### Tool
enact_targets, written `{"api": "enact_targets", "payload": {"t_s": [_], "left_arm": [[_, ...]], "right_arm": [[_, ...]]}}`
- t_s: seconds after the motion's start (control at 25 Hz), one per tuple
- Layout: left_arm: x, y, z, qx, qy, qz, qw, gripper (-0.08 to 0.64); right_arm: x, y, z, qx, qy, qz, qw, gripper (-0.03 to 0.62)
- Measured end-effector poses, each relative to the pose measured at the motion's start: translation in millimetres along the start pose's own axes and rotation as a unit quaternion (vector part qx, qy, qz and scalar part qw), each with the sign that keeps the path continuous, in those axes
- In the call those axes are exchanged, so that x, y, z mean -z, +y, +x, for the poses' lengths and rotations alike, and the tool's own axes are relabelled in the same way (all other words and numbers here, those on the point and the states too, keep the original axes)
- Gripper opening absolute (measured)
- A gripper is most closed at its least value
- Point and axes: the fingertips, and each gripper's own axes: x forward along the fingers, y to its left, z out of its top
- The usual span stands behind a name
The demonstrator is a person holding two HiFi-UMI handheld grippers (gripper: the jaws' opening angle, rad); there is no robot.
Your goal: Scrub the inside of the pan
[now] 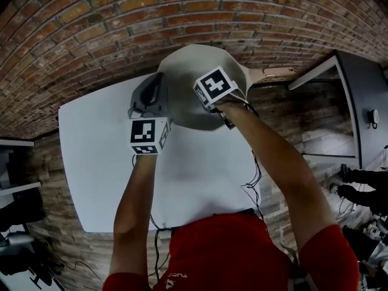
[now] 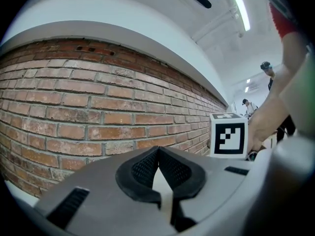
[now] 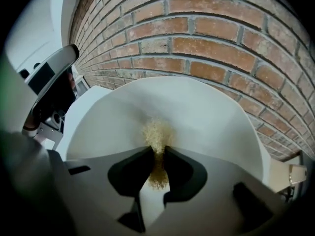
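Two holds: pan [image 1: 182,80] rim pinched in left gripper [image 2: 158,154] jaws; tan scrubber [image 3: 156,134], clamped in right gripper [image 3: 158,154] jaws, pressed straight ahead inside.

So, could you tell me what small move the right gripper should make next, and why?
Probably press the golden-brown fibrous scrubber, clamped in the right gripper, onto the inside of the pale round pan and sweep sideways; its tuft points there.
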Motion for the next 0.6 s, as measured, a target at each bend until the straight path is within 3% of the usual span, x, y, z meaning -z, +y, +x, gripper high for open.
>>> {"api": "enact_targets", "payload": {"t_s": [0.24,0.32,0.44,0.6], "left_arm": [[1,-2,0,0.002,0.004,0.0,1.0,0.014],[1,-2,-1,0.001,0.004,0.001,1.0,0.014],[3,0,-4,-0.002,0.007,0.0,1.0,0.013],[3,0,-6,-0.003,0.01,0.002,0.9999,0.013]], "right_arm": [[-2,1,-8,-0.005,-0.013,-0.018,1.0,0.075],[-9,17,-9,-0.035,-0.033,-0.054,0.997,0.075],[-15,48,-8,-0.091,-0.058,-0.134,0.985,0.075],[-12,72,-4,-0.134,-0.053,-0.204,0.968,0.075]]}}
